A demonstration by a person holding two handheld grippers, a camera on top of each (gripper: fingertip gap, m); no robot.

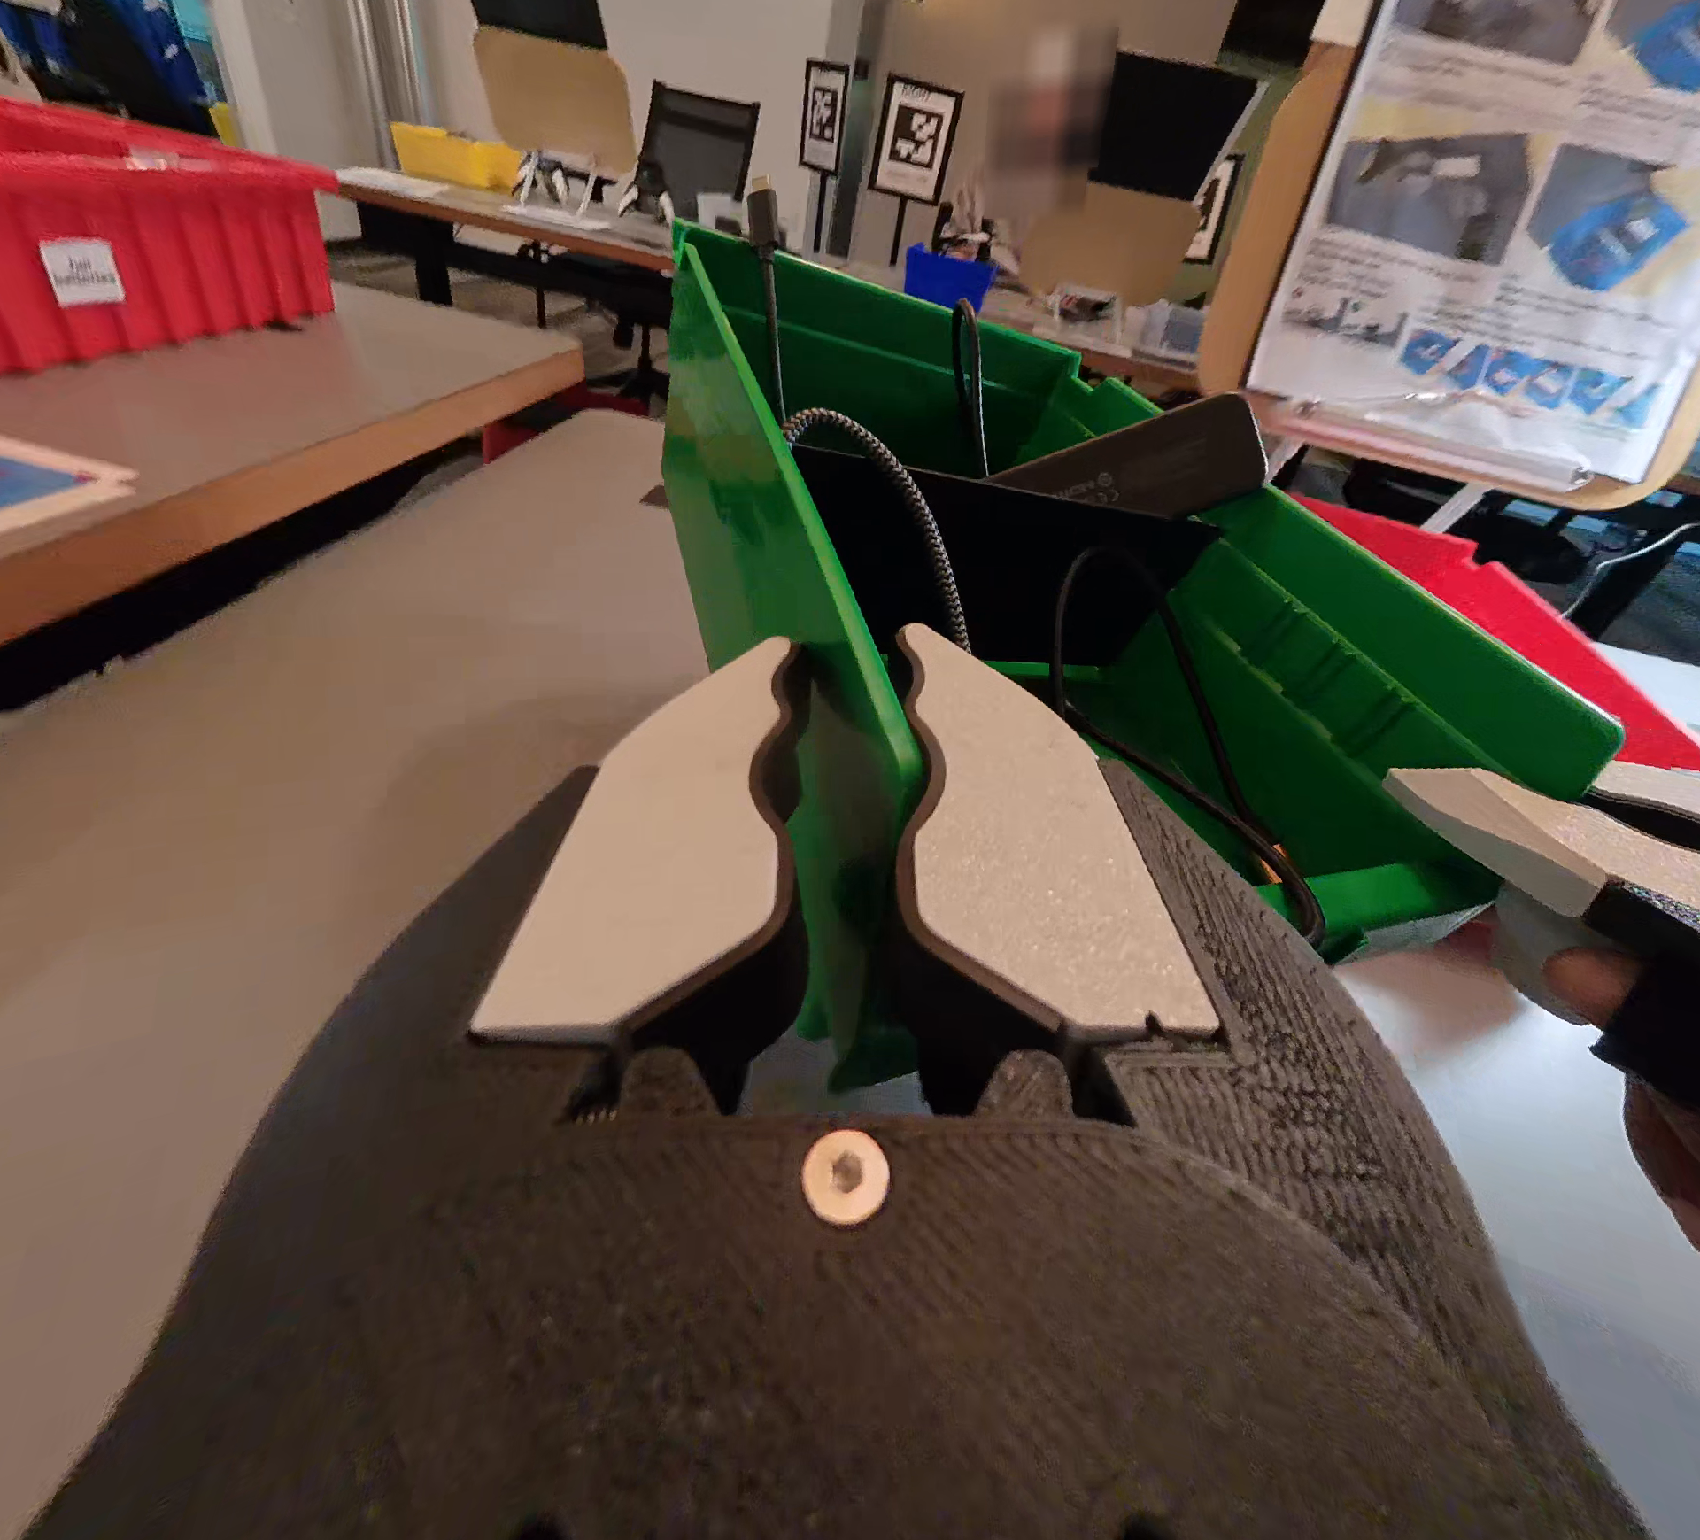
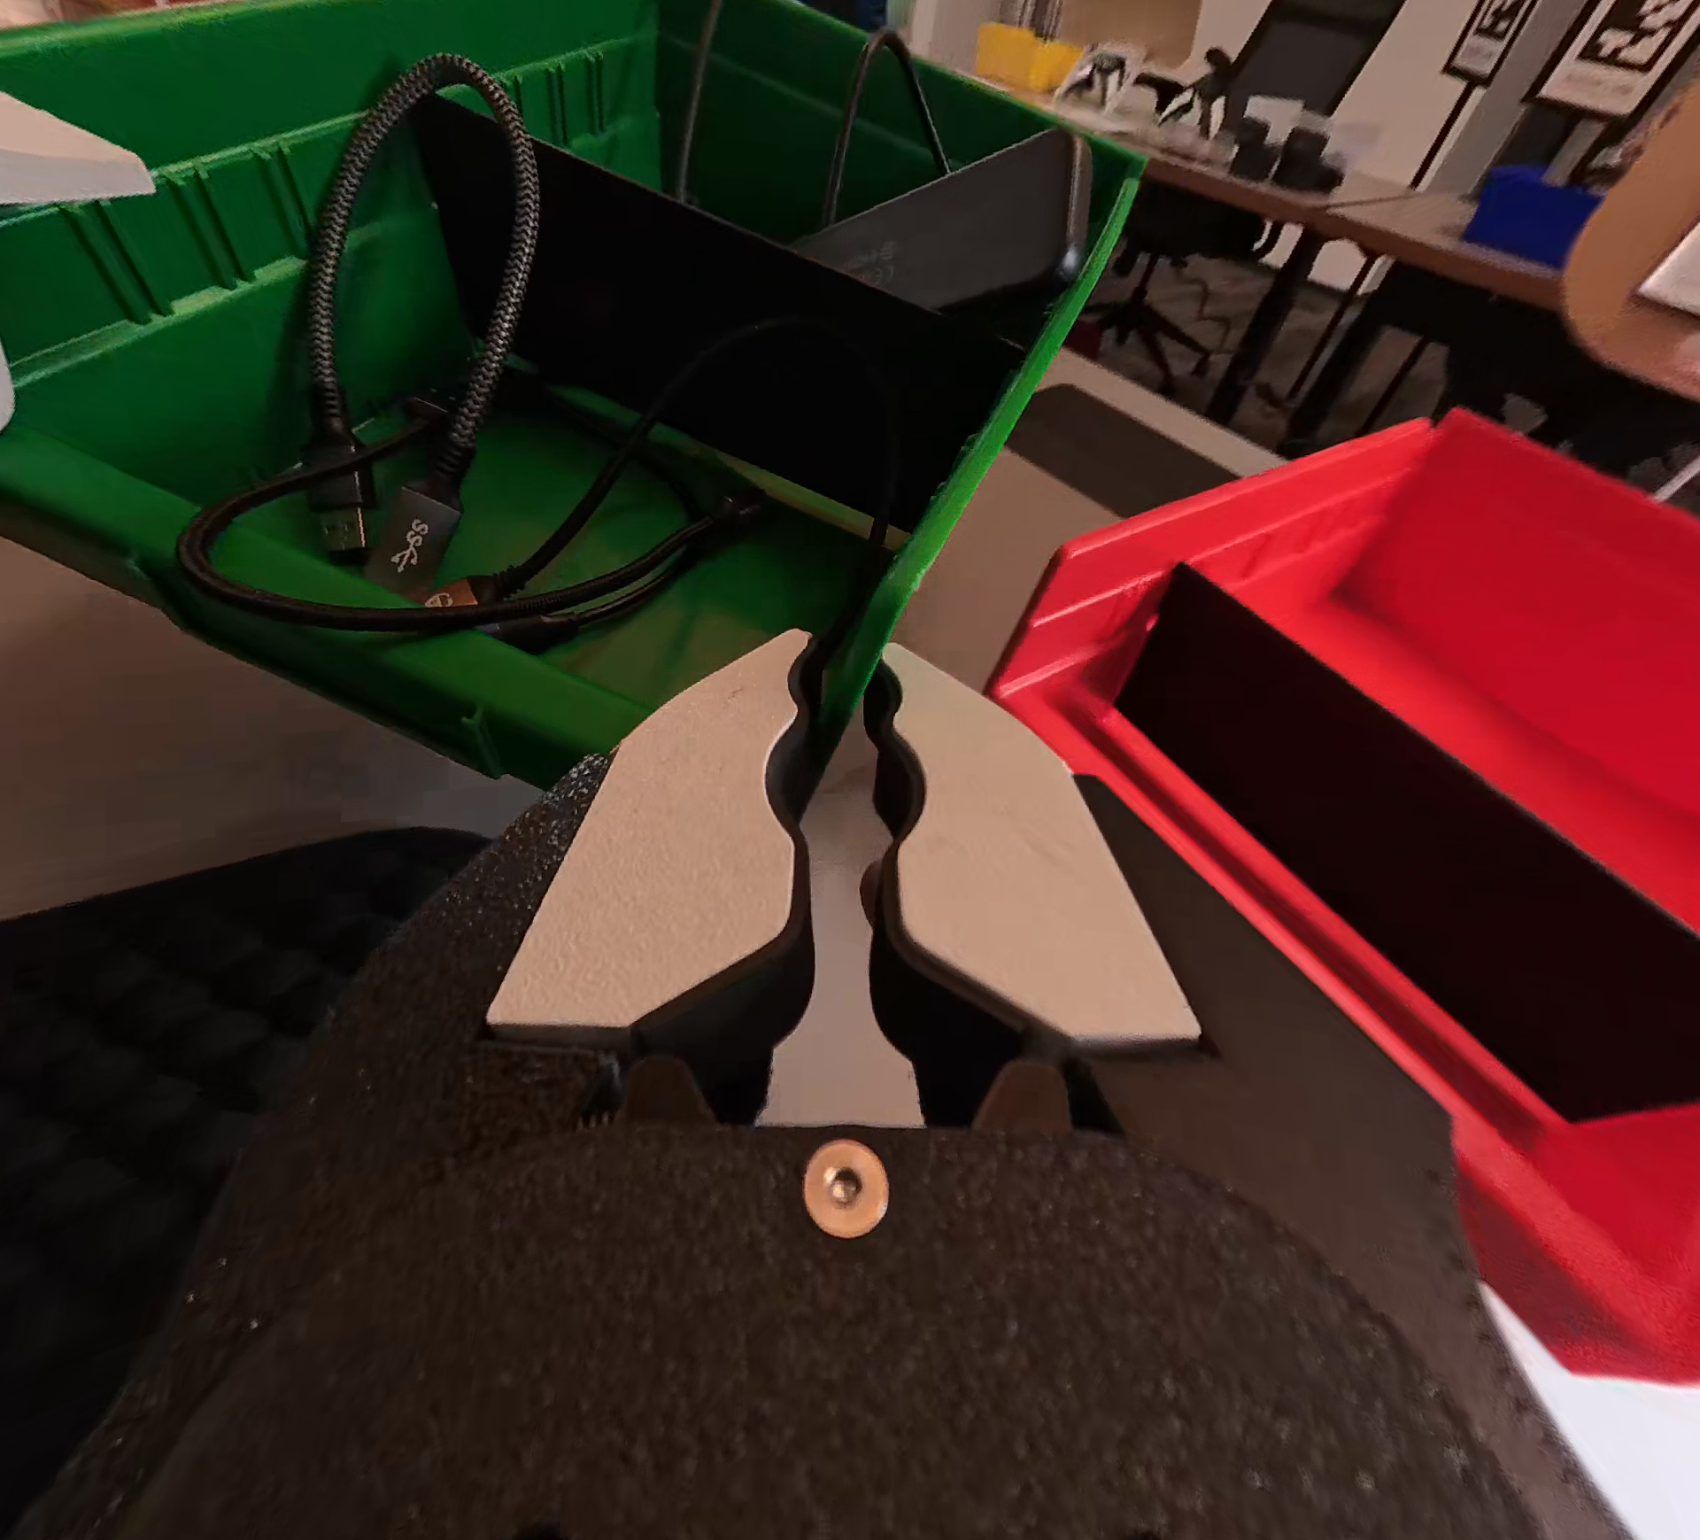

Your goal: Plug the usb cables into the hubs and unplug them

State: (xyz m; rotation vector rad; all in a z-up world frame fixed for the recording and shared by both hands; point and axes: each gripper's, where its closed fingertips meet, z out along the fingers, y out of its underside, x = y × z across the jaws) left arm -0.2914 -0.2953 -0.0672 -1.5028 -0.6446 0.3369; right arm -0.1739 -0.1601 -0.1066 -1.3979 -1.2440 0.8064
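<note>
A green bin (image 1: 763, 539) is tilted over the grey table. My left gripper (image 1: 851, 649) is shut on its left side wall. My right gripper (image 2: 846, 659) is shut on the opposite wall (image 2: 966, 465), with a thin black cable running down between the jaws. One of the right gripper's fingers also shows in the left wrist view (image 1: 1490, 838). A black divider (image 2: 699, 300) splits the bin. In front of it lie a braided grey cable (image 2: 515, 143), its USB plug (image 2: 414, 530) and thin black cables. A dark grey hub (image 2: 975, 235) leans behind the divider.
A red bin (image 2: 1518, 576) with a black divider sits close to the right of the green bin. Another red bin (image 1: 156, 272) stands on a table at the far left. A board with printed sheets (image 1: 1490, 162) stands at the back right. A black mat (image 2: 138, 1036) lies at the near left.
</note>
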